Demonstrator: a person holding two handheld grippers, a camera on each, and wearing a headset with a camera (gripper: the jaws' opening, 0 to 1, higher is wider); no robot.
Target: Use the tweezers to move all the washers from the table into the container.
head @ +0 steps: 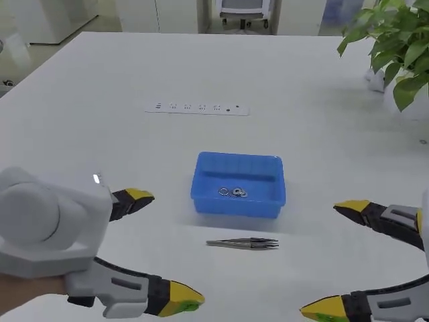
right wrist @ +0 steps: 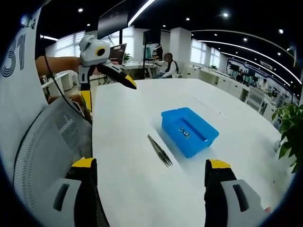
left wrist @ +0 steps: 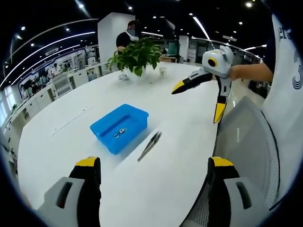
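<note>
Head view showed the tweezers (head: 242,243) lying loose on the white counter (head: 134,141), just in front of the blue container (head: 234,204) and roughly parallel to its near wall, touched by nothing. A small cluster of washers (head: 232,192) sat on the container's floor near its middle. The left gripper (head: 167,248) hung off to the left of the tweezers and the right gripper (head: 327,258) off to the right, both well apart from them, each with its fingers spread wide and nothing between them. No washer could be made out on the counter itself, so the moving step looked finished or close to it, with the tool set down. If any washer was left, the next move would call for one gripper to come over the tweezers and close its fingers across the slim arms, firmly enough to lift but lightly enough to leave the tips free to pinch. The number of washers was hard to tell, as they overlapped and were small; it seemed about three. The left gripper's body covered the near left corner of the counter in the head view, and a thin pale washer against the white surface could easily have gone unseen in the fisheye gripper views.
</note>
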